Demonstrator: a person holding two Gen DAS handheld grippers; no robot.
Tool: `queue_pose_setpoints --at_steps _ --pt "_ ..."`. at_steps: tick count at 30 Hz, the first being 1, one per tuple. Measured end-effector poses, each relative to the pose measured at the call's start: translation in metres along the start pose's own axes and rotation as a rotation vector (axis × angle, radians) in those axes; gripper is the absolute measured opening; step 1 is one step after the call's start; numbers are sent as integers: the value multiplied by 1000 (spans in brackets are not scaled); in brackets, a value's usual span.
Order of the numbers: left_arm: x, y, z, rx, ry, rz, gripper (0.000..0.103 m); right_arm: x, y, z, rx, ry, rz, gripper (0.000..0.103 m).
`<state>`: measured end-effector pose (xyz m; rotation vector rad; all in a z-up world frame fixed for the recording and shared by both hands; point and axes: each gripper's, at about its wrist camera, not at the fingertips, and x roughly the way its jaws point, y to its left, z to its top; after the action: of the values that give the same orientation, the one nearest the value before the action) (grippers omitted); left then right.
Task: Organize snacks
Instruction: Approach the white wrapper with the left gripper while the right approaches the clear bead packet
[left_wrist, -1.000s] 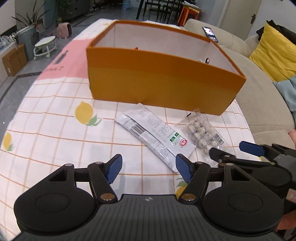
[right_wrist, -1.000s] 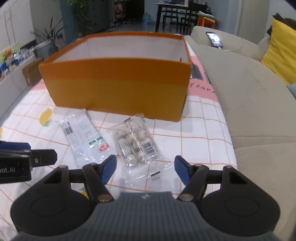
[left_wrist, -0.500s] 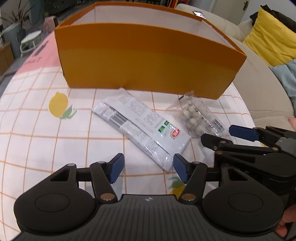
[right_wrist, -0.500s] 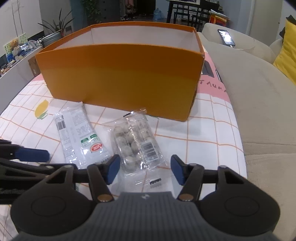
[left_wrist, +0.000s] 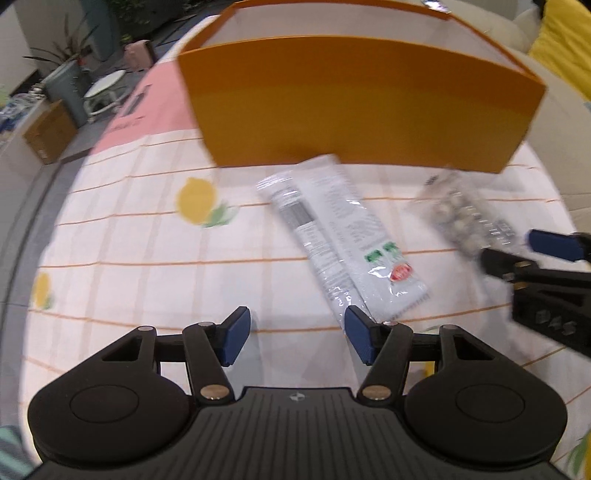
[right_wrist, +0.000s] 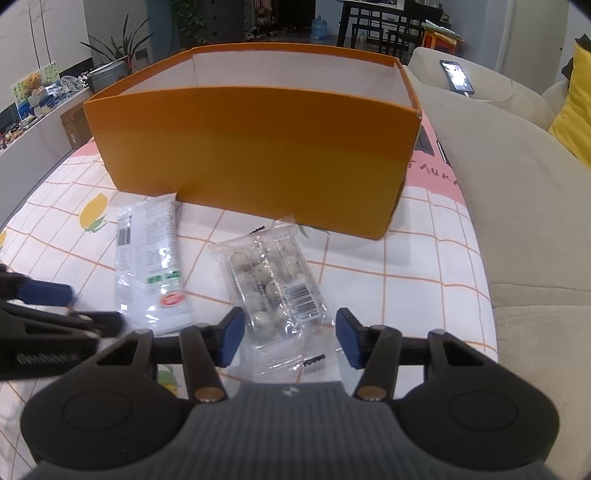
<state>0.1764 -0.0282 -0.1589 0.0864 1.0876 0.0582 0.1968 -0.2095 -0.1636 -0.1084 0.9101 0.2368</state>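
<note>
Progress since a second ago: I've brought both open hand-held grippers closer, right (right_wrist: 290, 338) straddling the nut pack (right_wrist: 271, 284), left (left_wrist: 297, 334) nearing the wrapper (left_wrist: 341, 236), box (right_wrist: 255, 155) ahead.

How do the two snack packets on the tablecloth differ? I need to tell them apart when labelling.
The white packet is long, narrow and opaque, printed with text and a red logo; the clear packet is shorter, wider and see-through, showing round pale balls. The clear packet lies between the right hand-held gripper's open fingers; the white packet lies left of it. Both lie flat before the orange box.
</note>
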Motion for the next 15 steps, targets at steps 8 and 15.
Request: queue_pose_setpoints --at_steps 8,15 --pt "-6 19 14 -77 -38 -22 76 -7 -4 8 -1 -68 30 62" --pt "9 0 36 -13 -46 -160 83 9 1 10 -123 -75 15 66"
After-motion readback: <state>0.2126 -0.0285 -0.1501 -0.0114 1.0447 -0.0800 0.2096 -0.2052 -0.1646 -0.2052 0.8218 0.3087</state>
